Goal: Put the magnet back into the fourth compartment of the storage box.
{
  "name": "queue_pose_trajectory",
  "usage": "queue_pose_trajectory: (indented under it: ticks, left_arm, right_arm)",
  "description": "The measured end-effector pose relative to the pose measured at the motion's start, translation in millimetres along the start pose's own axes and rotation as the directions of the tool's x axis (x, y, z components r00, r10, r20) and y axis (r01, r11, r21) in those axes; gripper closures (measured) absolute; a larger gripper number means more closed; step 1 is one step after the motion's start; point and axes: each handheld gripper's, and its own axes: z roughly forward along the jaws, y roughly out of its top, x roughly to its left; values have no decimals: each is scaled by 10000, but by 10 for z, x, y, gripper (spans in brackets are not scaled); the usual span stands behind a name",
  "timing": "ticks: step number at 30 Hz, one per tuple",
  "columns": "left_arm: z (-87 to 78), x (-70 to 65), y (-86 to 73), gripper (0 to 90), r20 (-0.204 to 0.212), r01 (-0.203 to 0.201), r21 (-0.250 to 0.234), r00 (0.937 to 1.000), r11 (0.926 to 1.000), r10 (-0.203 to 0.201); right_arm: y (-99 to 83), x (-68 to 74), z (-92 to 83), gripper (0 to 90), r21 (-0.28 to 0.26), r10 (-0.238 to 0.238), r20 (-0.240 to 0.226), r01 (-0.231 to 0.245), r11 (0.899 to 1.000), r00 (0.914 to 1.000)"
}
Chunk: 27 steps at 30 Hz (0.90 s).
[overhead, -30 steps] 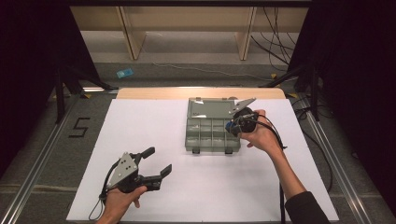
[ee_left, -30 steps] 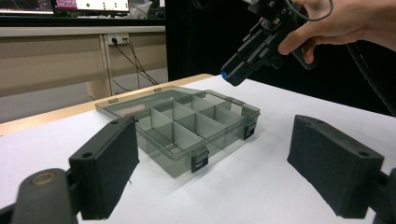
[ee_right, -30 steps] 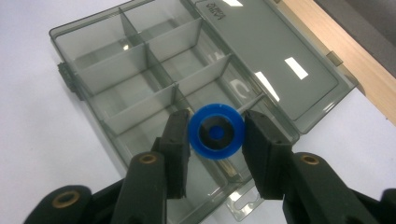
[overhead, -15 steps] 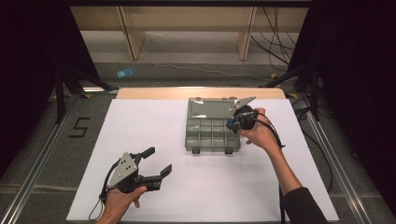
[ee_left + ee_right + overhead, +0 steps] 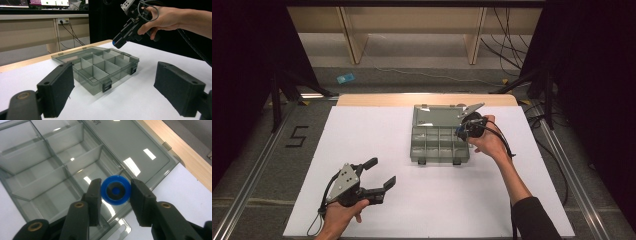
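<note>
Over the box (image 5: 439,140) at the centre of the high view, we hold the right hand-held gripper (image 5: 115,190) with its jaws clamped on a small blue ring (image 5: 116,190), one pad on each side of it. Seen along those jaws, the ring hangs above the compartment at the box's near corner, close to the hinge line where the open lid (image 5: 130,152) lies flat on the counter (image 5: 377,130). To do this step well, we judge we should bring the ring straight down until it sits low between the dividers, keep it level, and only then part the jaws, so it cannot bounce off a wall into a neighbouring cell or onto the lid. Our left hand-held gripper (image 5: 377,176) rests at the lower left of the high view, well apart from the box, its jaws standing wide with nothing between them; it could steady the box if it slides. We count one box, one blue ring and two grippers; the box seems to have eight compartments, all looking empty.
</note>
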Motion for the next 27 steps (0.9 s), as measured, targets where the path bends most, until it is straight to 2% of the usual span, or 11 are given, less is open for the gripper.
queue_pose_trajectory:
  ticks: [4, 5, 6, 8, 9, 18, 19, 20, 22, 26, 27]
  left_arm:
    - [0, -2, -1, 157, 5, 6, 16, 10000, 10000, -6]
    - [0, 0, -1, 157, 3, -2, 19, 10000, 10000, 2]
    - [0, 0, -2, 157, 2, -5, 19, 10000, 10000, 5]
    - [-1, 1, -2, 157, 0, -6, 25, 10000, 10000, 6]
    - [-1, 2, -2, 157, -2, -11, 30, 10000, 10000, 11]
    - [0, -1, -2, 157, 4, -10, 28, 10000, 10000, 10]
    - [0, -2, -2, 157, 5, -9, 28, 10000, 10000, 9]
    - [0, -2, -3, 157, 5, -11, 38, 10000, 10000, 11]
    - [1, -3, -4, 157, 5, -3, 39, 10000, 10000, 3]
    - [1, -3, -5, 157, 8, -12, 53, 10000, 10000, 12]
    - [1, -4, -5, 157, 4, -10, 59, 10000, 10000, 10]
  right_arm:
    - [-11, -18, 27, 627, 143, 168, -87, -167, 9998, 9998]
    - [-17, -34, 42, 626, 77, -36, -62, 36, 10000, 10000]
    - [-18, -25, 48, 627, 101, 170, -67, -169, 9998, 9998]
    - [-25, -41, 81, 626, -92, 49, -25, -50, 9999, 10000]
    - [-26, -30, 77, 626, 39, 232, 33, -232, 9997, 9997]
    - [-29, -31, 137, 626, 107, 159, 24, -159, 9998, 9999]
    - [-27, -45, 135, 625, 245, 69, -73, -67, 9997, 9999]
    - [-32, -44, 157, 625, 211, 88, 91, -89, 9997, 9999]
    - [-32, -45, 154, 624, 324, 124, -19, -123, 9994, 9999]
    - [-43, -52, 202, 619, 207, 12, 185, -16, 9998, 9998]
    - [-45, -44, 205, 615, 318, 128, 140, -132, 9994, 9998]
